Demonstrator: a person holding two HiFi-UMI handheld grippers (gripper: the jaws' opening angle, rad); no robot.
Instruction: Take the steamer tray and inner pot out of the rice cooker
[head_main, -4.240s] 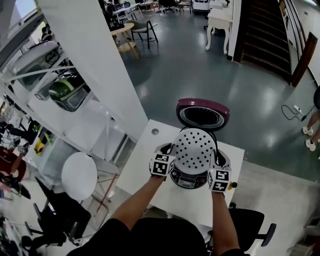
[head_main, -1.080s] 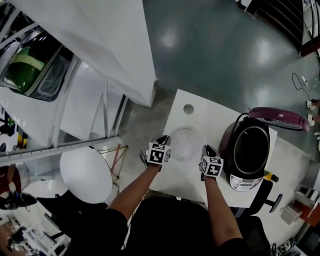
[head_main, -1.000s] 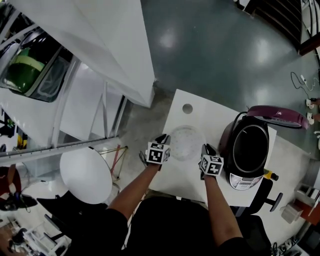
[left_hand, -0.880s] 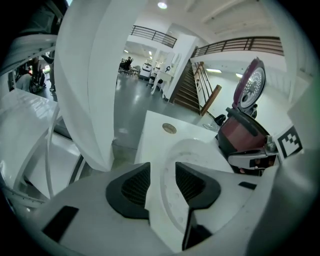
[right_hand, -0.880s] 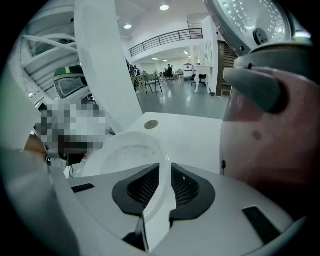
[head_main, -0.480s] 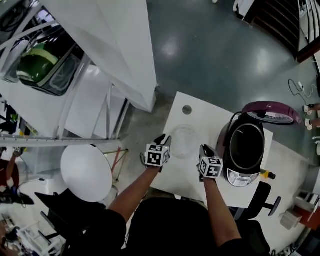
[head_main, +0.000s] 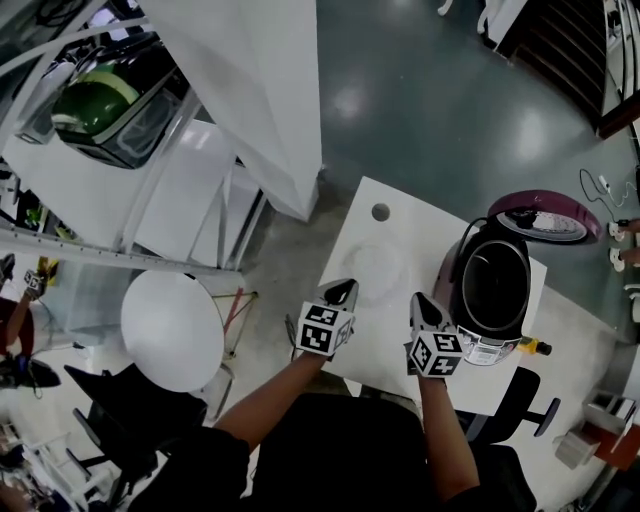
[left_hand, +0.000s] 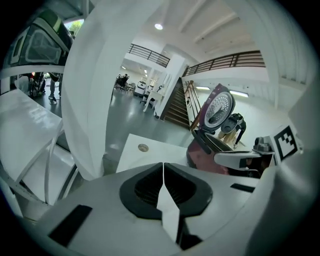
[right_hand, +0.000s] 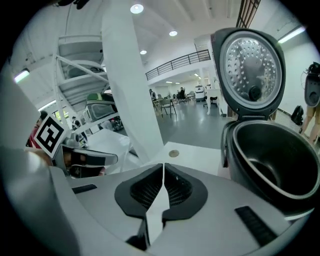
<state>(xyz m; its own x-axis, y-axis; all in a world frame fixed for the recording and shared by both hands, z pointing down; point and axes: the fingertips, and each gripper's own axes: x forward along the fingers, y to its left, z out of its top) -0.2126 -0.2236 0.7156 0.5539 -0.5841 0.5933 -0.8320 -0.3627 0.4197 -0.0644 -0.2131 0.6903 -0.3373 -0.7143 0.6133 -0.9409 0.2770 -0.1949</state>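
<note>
Steamer tray (head_main: 375, 266) is out of the cooker. It lies flat on the left half of the white table (head_main: 392, 338), just this side of the round hole (head_main: 380, 212) in the tabletop. It is pale and faint against the white surface, and its rim detail is not readable. Nothing touches it.

Off the table's left edge, well apart, is a round white top (head_main: 172, 330).

Left gripper (head_main: 343, 290): held over the near part of the table, tips pointing toward the tray, apart from it. Jaws have just been closing; the pads now meet along one line with nothing between them.

Right gripper (head_main: 421, 301): alongside the left one, between the tray and the rice cooker (head_main: 484, 349), touching neither. Jaws have just been closing as well; pads together, empty.

Rice cooker stands on the table's right half, with its purple lid (head_main: 541, 220) swung up and open. Inner pot (head_main: 492, 290) sits in the cooker body, dark, rim exposed, not yet taken out.
</note>
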